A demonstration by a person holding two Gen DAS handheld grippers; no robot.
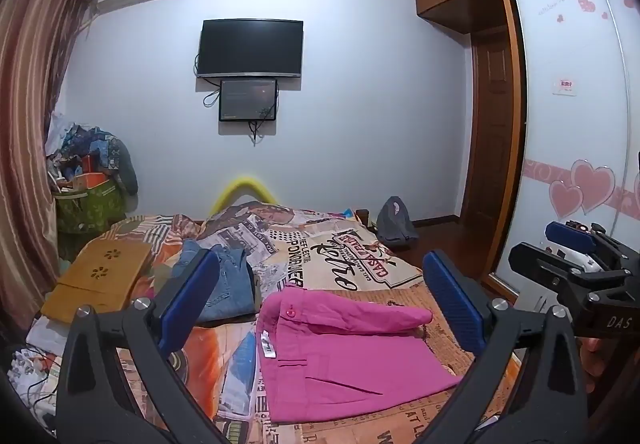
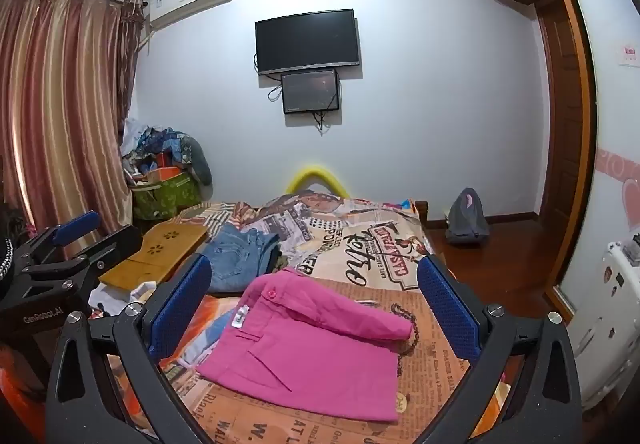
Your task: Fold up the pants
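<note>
Folded pink pants (image 1: 344, 356) lie on the bed (image 1: 360, 260); left hand-held gripper (image 1: 320, 304) and right hand-held gripper (image 2: 314, 308) hover above, both spread wide, holding nothing.

both wrist cameras look forward over the bed (image 1: 360, 264) toward the tv wall (image 2: 400, 123), sharing the pink pants (image 2: 316, 344) close below.

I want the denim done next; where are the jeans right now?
The jeans lie crumpled on the bed, beyond and left of the folded pink pants, right of the wooden lap tray. In both views they lie by the left finger.
</note>
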